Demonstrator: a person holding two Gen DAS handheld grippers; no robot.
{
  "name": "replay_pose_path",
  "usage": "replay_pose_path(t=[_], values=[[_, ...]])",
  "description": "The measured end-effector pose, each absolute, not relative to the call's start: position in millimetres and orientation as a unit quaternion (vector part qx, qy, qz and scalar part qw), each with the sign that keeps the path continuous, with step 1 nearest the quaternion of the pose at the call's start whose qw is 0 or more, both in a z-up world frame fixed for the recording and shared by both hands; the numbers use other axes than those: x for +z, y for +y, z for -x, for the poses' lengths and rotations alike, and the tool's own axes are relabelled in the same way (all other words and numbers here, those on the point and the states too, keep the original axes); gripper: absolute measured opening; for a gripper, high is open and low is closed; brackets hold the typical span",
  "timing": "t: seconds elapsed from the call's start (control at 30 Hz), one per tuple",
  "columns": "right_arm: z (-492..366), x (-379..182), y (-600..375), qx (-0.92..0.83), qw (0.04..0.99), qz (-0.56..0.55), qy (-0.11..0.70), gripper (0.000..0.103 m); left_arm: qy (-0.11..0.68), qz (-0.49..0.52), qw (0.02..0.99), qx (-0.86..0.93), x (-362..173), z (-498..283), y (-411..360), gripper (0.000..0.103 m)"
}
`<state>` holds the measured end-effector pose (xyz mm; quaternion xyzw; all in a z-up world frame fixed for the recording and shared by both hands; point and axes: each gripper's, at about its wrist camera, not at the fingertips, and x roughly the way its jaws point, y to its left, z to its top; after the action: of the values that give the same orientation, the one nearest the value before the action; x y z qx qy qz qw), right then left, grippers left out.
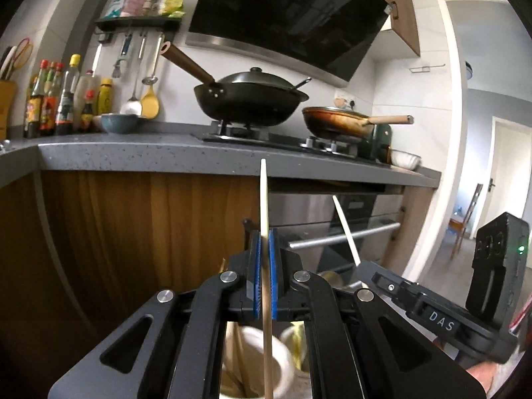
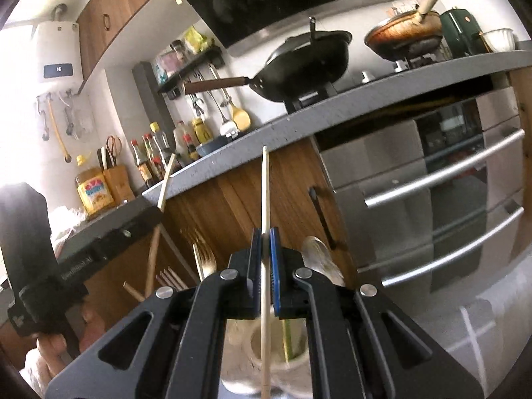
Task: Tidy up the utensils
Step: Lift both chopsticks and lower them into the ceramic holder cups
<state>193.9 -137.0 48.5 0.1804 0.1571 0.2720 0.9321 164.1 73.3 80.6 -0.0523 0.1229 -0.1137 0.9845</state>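
Note:
In the left wrist view my left gripper (image 1: pixel 265 232) is shut on a pale wooden chopstick (image 1: pixel 263 196) that stands upright between the blue pads (image 1: pixel 255 266). Below it sits a white utensil cup (image 1: pixel 262 362) holding wooden sticks. To the right, my right gripper (image 1: pixel 367 279) holds a second chopstick (image 1: pixel 345 229), tilted left. In the right wrist view my right gripper (image 2: pixel 265 232) is shut on its chopstick (image 2: pixel 265 193), above a white cup (image 2: pixel 266 352) with a green utensil. A fork (image 2: pixel 204 261) and a spoon (image 2: pixel 321 256) stick up beside it. My left gripper (image 2: pixel 156 216) grips its chopstick (image 2: pixel 167 179) at the left.
A grey countertop (image 1: pixel 133 156) runs ahead with a black wok (image 1: pixel 249 99), a frying pan (image 1: pixel 339 121), sauce bottles (image 1: pixel 63 99) and a blue bowl (image 1: pixel 119 122). Utensils hang on a wall rack (image 1: pixel 139 23). A steel oven with bar handles (image 2: pixel 442 173) fills the cabinet front.

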Motion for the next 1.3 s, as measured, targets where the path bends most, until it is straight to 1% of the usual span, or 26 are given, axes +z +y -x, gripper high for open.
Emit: replay_pose_path(t=[0.2, 0.47, 0.63, 0.87, 1.0, 1.1, 1.3], values=[[-213.3, 38.6, -119.6, 0.263, 0.938, -0.175, 0.142, 0.005, 0.111, 0.050, 0.988, -0.100, 71.0, -179.4, 73.8, 0.005], [-227.1, 20.8, -108.1, 0.240, 0.949, -0.153, 0.137, 0.005, 0.118, 0.038, 0.988, -0.096, 53.9, -185.0, 71.9, 0.005], [-224.1, 9.0, -102.5, 0.237, 0.952, -0.136, 0.141, 0.005, 0.124, 0.034, 0.986, -0.102, 48.8, -178.2, 73.6, 0.005], [-203.0, 7.7, -106.1, 0.250, 0.952, -0.112, 0.137, 0.005, 0.124, 0.020, 0.985, -0.121, 47.1, -149.8, 76.2, 0.005], [-192.3, 3.3, -111.1, 0.267, 0.946, -0.107, 0.150, 0.005, 0.132, 0.001, 0.982, -0.132, 45.4, -132.5, 72.6, 0.005], [-186.2, -2.5, -111.8, 0.271, 0.943, -0.103, 0.162, 0.005, 0.160, -0.004, 0.978, -0.135, 38.7, -130.0, 70.9, 0.005], [-179.1, -10.2, -114.0, 0.278, 0.937, -0.098, 0.185, 0.005, 0.168, -0.040, 0.977, -0.126, 30.7, -124.5, 66.3, 0.005]])
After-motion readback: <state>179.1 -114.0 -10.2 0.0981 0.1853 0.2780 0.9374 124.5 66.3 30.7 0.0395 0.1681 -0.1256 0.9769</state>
